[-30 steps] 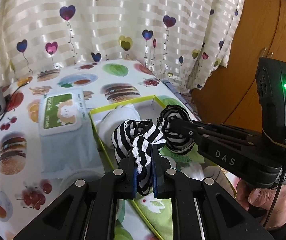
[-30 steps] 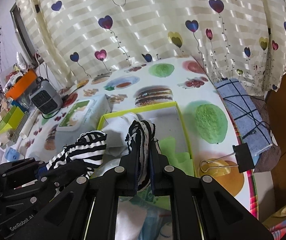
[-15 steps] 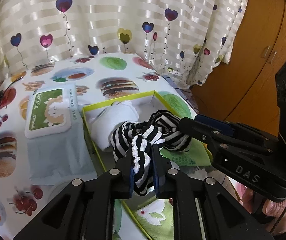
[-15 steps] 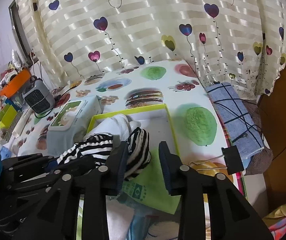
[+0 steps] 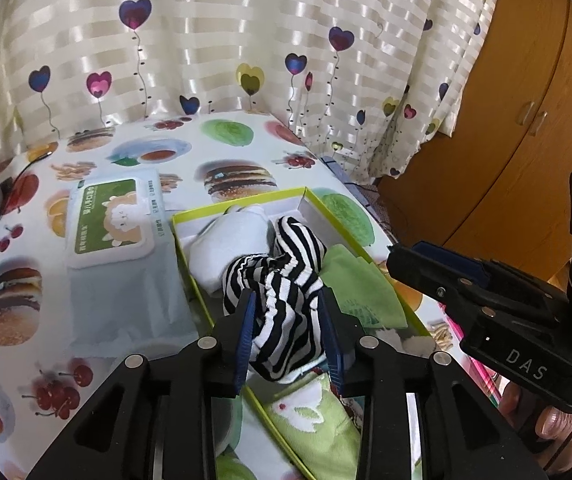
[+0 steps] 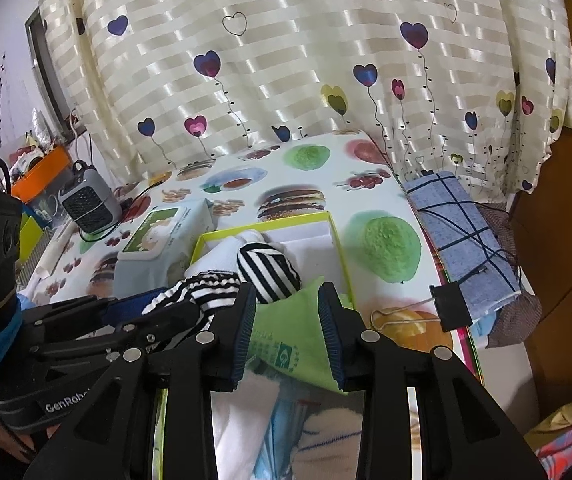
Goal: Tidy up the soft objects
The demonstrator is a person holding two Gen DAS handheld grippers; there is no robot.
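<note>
Taking the yellow-rimmed box (image 5: 184, 248) as the landmark: to its left on the food-print tablecloth (image 5: 18, 280) lies a pack of wet wipes (image 5: 112, 216), its long side just beside the box wall. Inside the box, toward the left and far end, sits a rolled white sock (image 5: 222, 248); touching it on the right is the black-and-white striped sock (image 5: 286, 280), bunched and draped toward the near end. The left gripper (image 5: 288, 332) stands over that near end, its jaws opening, with the striped sock's loose end still between the blue pads; whether a pad still touches the cloth is hard to tell. Right of the striped sock, inside the box, lies a green cloth (image 6: 286, 320). The right gripper (image 6: 288, 320) hovers above that cloth, fingers parted and holding nothing. Further right, beyond the box, a black binder clip (image 6: 452, 308) rests beside a folded blue checked cloth (image 6: 458, 232).
</note>
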